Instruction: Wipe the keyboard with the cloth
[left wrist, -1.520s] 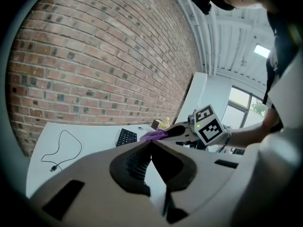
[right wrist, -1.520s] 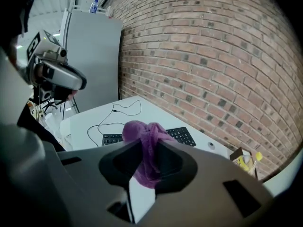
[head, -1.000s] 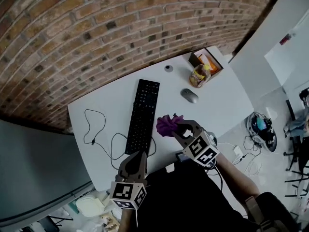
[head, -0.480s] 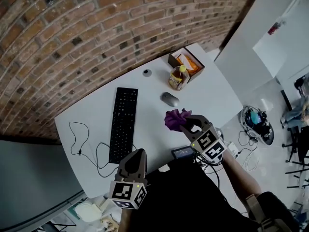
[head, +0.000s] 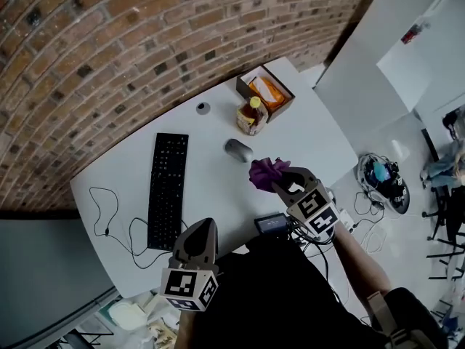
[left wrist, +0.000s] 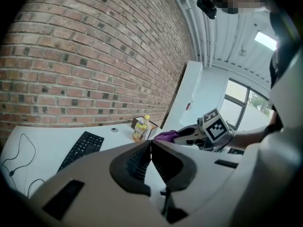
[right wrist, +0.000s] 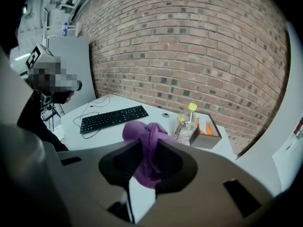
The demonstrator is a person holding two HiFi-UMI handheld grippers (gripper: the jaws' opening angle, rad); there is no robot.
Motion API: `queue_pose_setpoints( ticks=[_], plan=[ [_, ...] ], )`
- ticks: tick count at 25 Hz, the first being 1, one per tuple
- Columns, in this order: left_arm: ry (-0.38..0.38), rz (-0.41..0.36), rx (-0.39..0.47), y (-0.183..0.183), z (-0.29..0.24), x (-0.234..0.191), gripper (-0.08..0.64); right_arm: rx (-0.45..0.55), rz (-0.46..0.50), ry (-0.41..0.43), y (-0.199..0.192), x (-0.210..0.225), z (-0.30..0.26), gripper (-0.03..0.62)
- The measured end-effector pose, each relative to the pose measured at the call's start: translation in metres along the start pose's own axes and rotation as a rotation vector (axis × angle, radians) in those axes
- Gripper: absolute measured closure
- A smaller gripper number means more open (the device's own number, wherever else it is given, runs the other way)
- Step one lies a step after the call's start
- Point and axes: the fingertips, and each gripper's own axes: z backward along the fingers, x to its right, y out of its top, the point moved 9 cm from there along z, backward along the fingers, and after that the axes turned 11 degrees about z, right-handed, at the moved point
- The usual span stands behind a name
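The black keyboard [head: 167,191] lies on the white table [head: 211,187], left of centre, and also shows in the right gripper view [right wrist: 113,118]. My right gripper [head: 276,177] is shut on a bunched purple cloth [head: 266,171], held above the table's right part, just near of the mouse and well right of the keyboard. In its own view the cloth [right wrist: 147,145] fills the gap between the jaws. My left gripper [head: 203,230] hangs at the table's near edge, right of the keyboard's near end, jaws shut with nothing between them [left wrist: 151,144].
A grey mouse [head: 237,150] lies right of the keyboard. Behind it stand a yellow-capped bottle [head: 251,116] and an open brown box [head: 266,91]. A small round puck [head: 203,107] sits at the back. The keyboard's cable [head: 109,224] loops at left. A small black device [head: 272,224] rests on the near edge.
Both grippers have moved right along the table's near side. The right one carried the cloth from beside the keyboard to near the mouse. Neither jaw opening changed.
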Motion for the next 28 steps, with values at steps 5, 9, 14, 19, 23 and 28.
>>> queue_pose_setpoints(
  ticks=[5, 9, 14, 19, 23, 28],
  plan=[
    [0.031, 0.008, -0.009, -0.001, -0.018, 0.015, 0.546, -0.028, -0.027, 0.043, -0.031, 0.016, -0.013, 0.495],
    [0.076, 0.028, -0.013, -0.005, -0.026, 0.024, 0.546, -0.052, -0.019, 0.078, -0.055, 0.026, -0.028, 0.495],
    [0.136, 0.057, -0.029, -0.015, -0.031, 0.034, 0.546, -0.115, -0.039, 0.147, -0.09, 0.033, -0.058, 0.495],
    [0.202, 0.095, -0.03, -0.02, -0.028, 0.039, 0.546, -0.178, -0.041, 0.209, -0.114, 0.033, -0.087, 0.495],
    [0.244, 0.125, -0.033, -0.026, -0.024, 0.04, 0.546, -0.207, -0.027, 0.243, -0.125, 0.031, -0.104, 0.495],
    [0.274, 0.151, -0.036, -0.033, -0.022, 0.042, 0.546, -0.234, -0.002, 0.266, -0.135, 0.023, -0.122, 0.495]
  ],
)
